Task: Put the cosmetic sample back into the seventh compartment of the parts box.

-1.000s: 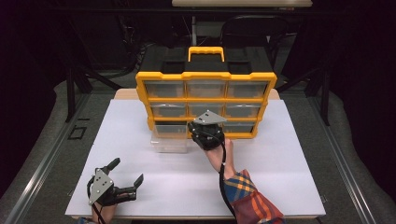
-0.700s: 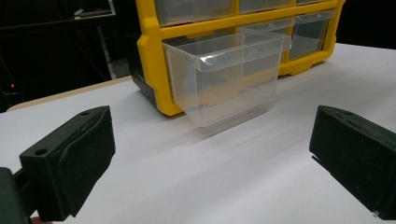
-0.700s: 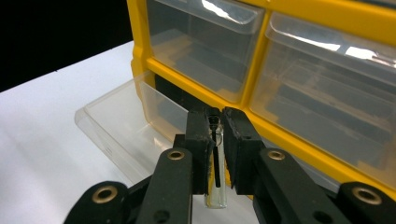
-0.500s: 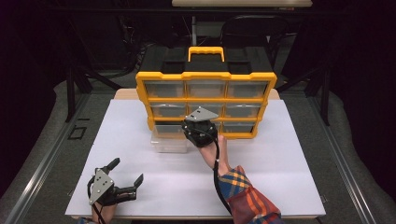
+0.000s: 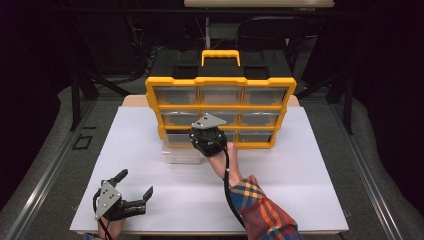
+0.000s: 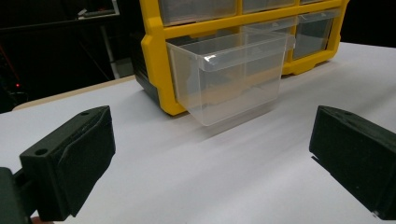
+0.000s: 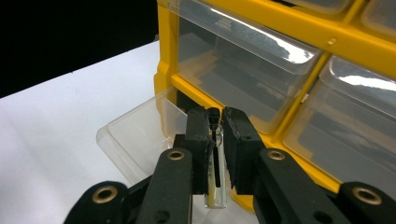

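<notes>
A yellow organizer (image 5: 220,81) with clear drawers stands upright at the back of the white table (image 5: 310,165). Its bottom-left drawer (image 5: 181,152) is pulled out and looks empty in the left gripper view (image 6: 233,74). My right gripper (image 5: 207,137) hovers at the drawer's right side, close to the organizer's front. In the right gripper view this gripper (image 7: 217,126) is shut on a small clear vial (image 7: 215,186) with a dark cap, held upright above the open drawer (image 7: 140,135). My left gripper (image 5: 135,183) rests near the front left edge, open and holding nothing (image 6: 212,140).
The other drawers (image 5: 262,95) are closed in the yellow frame (image 7: 163,56). A carry handle (image 5: 220,54) tops the organizer. Bare white table lies between the two grippers and to the right. Dark chairs and stands surround the table's far side.
My right gripper has shifted a little left with the vial, toward the pulled-out drawer. The left gripper has stayed put.
</notes>
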The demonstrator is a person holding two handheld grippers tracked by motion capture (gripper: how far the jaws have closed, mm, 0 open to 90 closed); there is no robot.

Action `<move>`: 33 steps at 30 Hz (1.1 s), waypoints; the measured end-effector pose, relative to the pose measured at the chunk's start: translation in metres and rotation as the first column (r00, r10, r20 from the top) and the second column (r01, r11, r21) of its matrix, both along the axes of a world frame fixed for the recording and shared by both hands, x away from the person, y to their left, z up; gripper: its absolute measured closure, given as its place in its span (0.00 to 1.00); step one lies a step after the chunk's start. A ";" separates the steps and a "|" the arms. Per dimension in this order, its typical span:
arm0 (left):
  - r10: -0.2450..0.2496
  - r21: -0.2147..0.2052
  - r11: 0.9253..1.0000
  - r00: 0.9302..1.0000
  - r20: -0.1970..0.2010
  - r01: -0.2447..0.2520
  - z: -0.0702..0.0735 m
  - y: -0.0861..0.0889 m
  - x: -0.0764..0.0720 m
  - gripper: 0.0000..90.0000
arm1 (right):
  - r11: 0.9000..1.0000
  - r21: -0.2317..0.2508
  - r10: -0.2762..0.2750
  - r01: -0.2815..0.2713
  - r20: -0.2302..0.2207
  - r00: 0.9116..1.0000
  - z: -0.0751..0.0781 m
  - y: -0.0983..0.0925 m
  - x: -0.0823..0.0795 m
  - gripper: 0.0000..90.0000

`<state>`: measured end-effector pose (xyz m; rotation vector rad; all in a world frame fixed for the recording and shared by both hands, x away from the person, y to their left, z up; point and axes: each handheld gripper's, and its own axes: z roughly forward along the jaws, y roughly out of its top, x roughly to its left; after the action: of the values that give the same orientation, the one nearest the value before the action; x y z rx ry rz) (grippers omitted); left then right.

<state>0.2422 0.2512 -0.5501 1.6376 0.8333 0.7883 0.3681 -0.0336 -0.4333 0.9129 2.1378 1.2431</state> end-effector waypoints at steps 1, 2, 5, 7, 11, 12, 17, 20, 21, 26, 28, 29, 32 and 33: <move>0.000 0.000 1.000 1.000 0.000 0.000 0.000 0.000 0.000 0.00 | 1.000 0.000 0.000 0.000 0.000 1.000 0.000 0.000 0.000 0.89; 0.000 0.000 1.000 1.000 0.000 0.000 0.000 0.000 0.000 0.00 | 1.000 -0.001 0.003 -0.003 -0.001 1.000 0.000 0.001 0.000 0.89; 0.000 0.000 1.000 1.000 0.000 0.000 0.000 0.000 0.000 0.00 | 1.000 -0.001 0.003 -0.003 -0.001 1.000 0.000 0.001 0.000 0.89; -0.002 0.002 1.000 1.000 0.001 0.002 0.000 0.000 0.000 0.00 | 1.000 -0.001 0.003 -0.003 -0.001 1.000 0.000 0.001 0.000 0.89; -0.004 0.004 1.000 1.000 0.000 0.004 0.000 0.000 0.000 0.00 | 1.000 -0.023 0.020 -0.021 -0.009 1.000 -0.001 0.010 0.003 0.89; -0.004 0.004 1.000 1.000 -0.001 0.004 0.000 0.000 0.000 0.00 | 0.999 -0.027 0.022 -0.022 -0.009 1.000 -0.001 0.011 0.004 0.89; -0.002 0.004 1.000 1.000 0.001 0.002 0.000 -0.001 0.000 0.00 | 0.999 -0.038 0.028 -0.029 -0.016 0.999 -0.003 0.015 0.006 0.89; 0.000 0.006 1.000 1.000 0.000 0.000 0.000 0.000 0.000 0.00 | 0.999 -0.042 0.032 -0.033 -0.021 0.999 -0.004 0.017 0.007 0.89; 0.001 0.006 1.000 1.000 0.000 -0.001 0.000 0.000 0.000 0.00 | 0.998 -0.044 0.033 -0.034 -0.023 0.999 -0.004 0.018 0.007 0.89; -0.002 0.006 1.000 1.000 0.000 0.002 0.000 0.000 0.000 0.00 | 0.998 -0.050 0.038 -0.039 -0.029 0.999 -0.006 0.021 0.009 0.89; -0.002 0.006 1.000 1.000 0.001 0.002 0.000 0.000 0.000 0.00 | 0.998 -0.052 0.038 -0.039 -0.031 0.999 -0.007 0.022 0.009 0.89; -0.001 0.004 1.000 1.000 0.001 0.001 0.000 0.000 0.000 0.00 | 0.997 -0.057 0.040 -0.042 -0.034 0.999 -0.008 0.023 0.010 0.89; 0.001 0.005 1.000 1.000 0.000 -0.001 0.000 0.000 0.000 0.00 | 0.997 -0.062 0.044 -0.047 -0.045 0.998 -0.010 0.025 0.012 0.89; 0.002 0.005 1.000 1.000 0.000 -0.002 0.000 0.000 0.000 0.00 | 0.997 -0.064 0.045 -0.048 -0.047 0.998 -0.010 0.026 0.012 0.89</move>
<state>0.2423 0.2513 -0.5500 1.6411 0.8331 0.7923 0.3804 -0.0078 -0.4435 0.8761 2.2330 1.1786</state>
